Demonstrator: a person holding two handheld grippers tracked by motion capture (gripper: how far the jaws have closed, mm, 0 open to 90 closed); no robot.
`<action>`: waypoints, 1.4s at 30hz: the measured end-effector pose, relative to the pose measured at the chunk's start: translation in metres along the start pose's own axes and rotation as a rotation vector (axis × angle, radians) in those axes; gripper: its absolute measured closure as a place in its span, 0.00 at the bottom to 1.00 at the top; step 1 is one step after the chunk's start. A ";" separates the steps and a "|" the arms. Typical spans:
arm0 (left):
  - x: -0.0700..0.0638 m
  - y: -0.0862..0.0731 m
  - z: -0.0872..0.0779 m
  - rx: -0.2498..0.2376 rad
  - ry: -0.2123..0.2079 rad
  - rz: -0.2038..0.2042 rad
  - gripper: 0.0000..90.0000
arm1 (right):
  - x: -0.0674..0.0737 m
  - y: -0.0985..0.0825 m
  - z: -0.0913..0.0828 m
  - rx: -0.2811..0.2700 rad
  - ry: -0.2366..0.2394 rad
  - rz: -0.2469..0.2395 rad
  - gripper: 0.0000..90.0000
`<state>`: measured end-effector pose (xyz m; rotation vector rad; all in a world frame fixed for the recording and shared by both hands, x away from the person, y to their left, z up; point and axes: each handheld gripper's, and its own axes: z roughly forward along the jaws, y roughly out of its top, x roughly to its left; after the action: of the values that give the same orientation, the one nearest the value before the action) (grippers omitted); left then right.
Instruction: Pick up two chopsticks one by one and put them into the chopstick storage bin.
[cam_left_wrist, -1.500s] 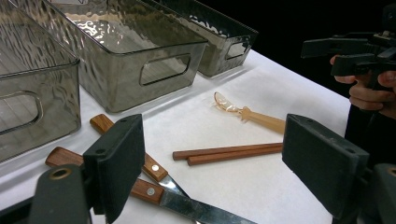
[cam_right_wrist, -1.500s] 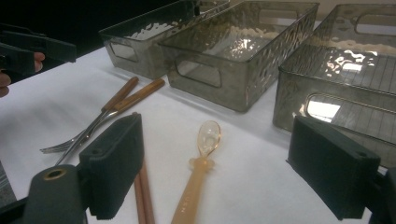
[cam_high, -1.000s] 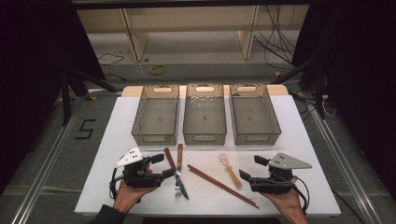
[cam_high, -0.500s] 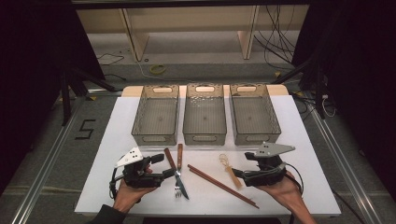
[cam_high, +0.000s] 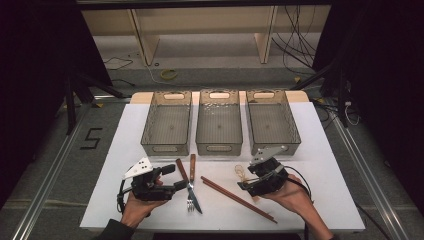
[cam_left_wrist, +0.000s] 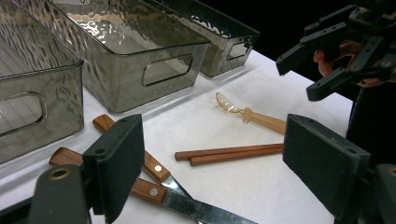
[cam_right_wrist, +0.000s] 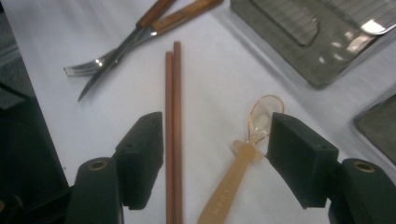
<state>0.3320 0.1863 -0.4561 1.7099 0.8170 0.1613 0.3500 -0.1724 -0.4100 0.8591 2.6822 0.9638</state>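
Black left claw (cam_high: 172, 177) carries a grey dotted three-cornered plate.

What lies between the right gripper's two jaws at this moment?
In the right gripper view, the right gripper, jaws closing, straddles the amber spoon and the wooden chopsticks on the white table; nothing is gripped yet.

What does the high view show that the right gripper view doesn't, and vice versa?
High view, not the other: three bins in a row, the left gripper, the "5" mark on the floor. Right gripper view, not the high view: faint lettering on the spoon handle; the right gripper jaws, which have just been closing, stand open with the spoon between them, ungripped. Both: chopsticks, fork, knife, spoon, a bin corner.
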 end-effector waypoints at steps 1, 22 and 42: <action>0.000 0.000 0.000 0.001 0.001 0.000 0.23 | 0.001 0.001 0.002 0.020 0.001 -0.004 0.42; 0.000 0.001 0.000 0.000 -0.001 0.003 0.23 | 0.013 0.007 0.049 0.297 0.048 -0.082 0.68; 0.000 0.001 0.000 -0.003 -0.003 0.004 0.23 | 0.014 0.003 0.065 0.426 0.045 -0.117 0.82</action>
<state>0.3321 0.1866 -0.4553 1.7083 0.8111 0.1624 0.3615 -0.1275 -0.4583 0.7409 2.9898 0.3930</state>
